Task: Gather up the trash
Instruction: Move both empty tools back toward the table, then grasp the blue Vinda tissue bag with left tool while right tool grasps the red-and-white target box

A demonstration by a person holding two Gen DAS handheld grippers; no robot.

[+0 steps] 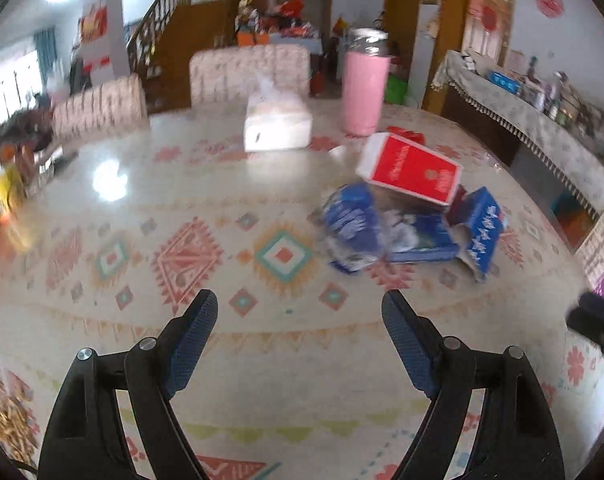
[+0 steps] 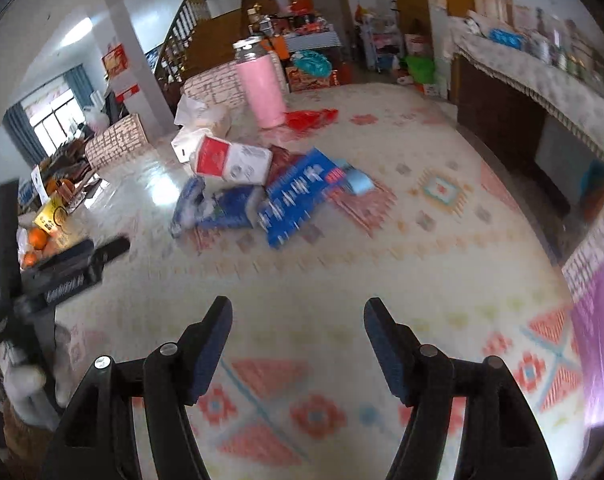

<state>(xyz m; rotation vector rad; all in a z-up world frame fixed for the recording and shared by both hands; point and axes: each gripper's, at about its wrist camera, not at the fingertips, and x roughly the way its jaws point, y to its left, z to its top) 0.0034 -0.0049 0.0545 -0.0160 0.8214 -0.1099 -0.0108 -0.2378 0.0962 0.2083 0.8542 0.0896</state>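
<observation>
A heap of trash lies on the patterned tablecloth (image 1: 142,208): a red and white carton (image 1: 411,168) (image 2: 232,160) on top, a torn blue box (image 1: 479,234) (image 2: 298,196) and a crumpled blue wrapper (image 1: 351,224) (image 2: 190,204). A red plastic scrap (image 2: 311,118) lies behind it by the pink bottle. My left gripper (image 1: 300,310) hangs open over the cloth, short of the heap, nothing between its fingers. My right gripper (image 2: 298,316) is also open and empty, its jaws opening, with the heap well ahead. The left gripper (image 2: 78,264) shows at the right wrist view's left edge.
A pink bottle (image 1: 363,88) (image 2: 262,88) and a white tissue box (image 1: 278,124) stand behind the heap. Oranges and packets (image 2: 42,232) crowd the table's left side. Padded chairs (image 1: 246,72) line the far edge. A cluttered sideboard (image 1: 541,120) runs along the right.
</observation>
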